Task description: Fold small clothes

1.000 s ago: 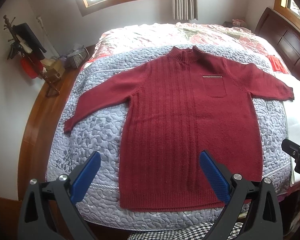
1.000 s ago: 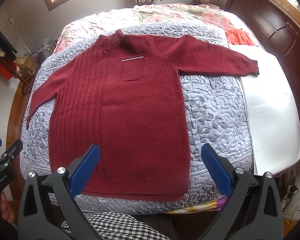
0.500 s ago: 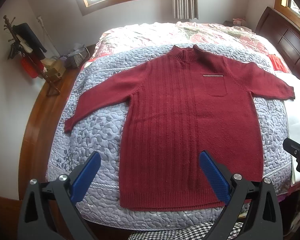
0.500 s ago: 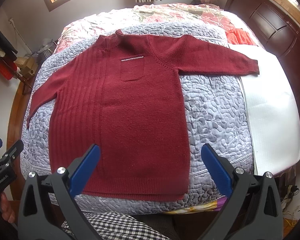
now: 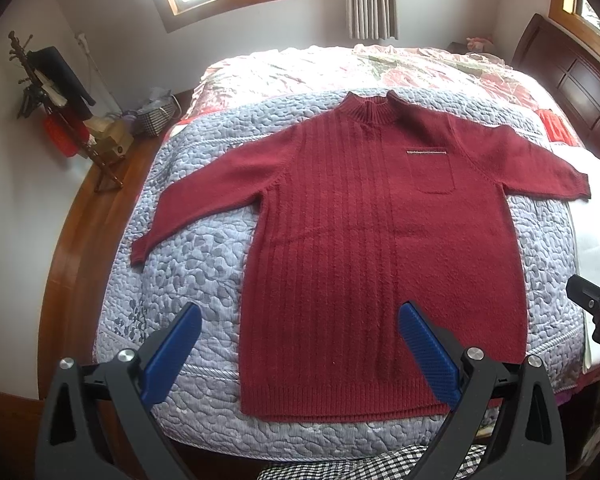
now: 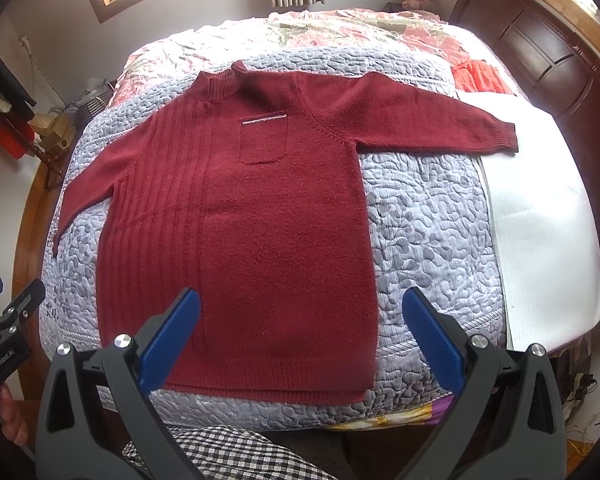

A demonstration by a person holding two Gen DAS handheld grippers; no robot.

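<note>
On quilt (image 5: pixel 188 264): sweater (image 5: pixel 380 248) flat | grippers (image 5: pixel 300 344) (image 6: pixel 300 332) spread, sleeve cuff cropped

Red sweater (image 6: pixel 260 220) flat on quilt (image 6: pixel 428 220), right tool (image 6: pixel 300 320) spread wide above hem

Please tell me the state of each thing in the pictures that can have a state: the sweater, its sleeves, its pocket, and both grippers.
Red sweater: unfolded, flat on the quilt, front up.
Left sleeve: spread out to the side.
Right sleeve: spread out, its cuff on the white sheet.
Chest pocket: flat; contents cannot be told.
Left gripper: open, holding nothing.
Right gripper: open, holding nothing.
</note>
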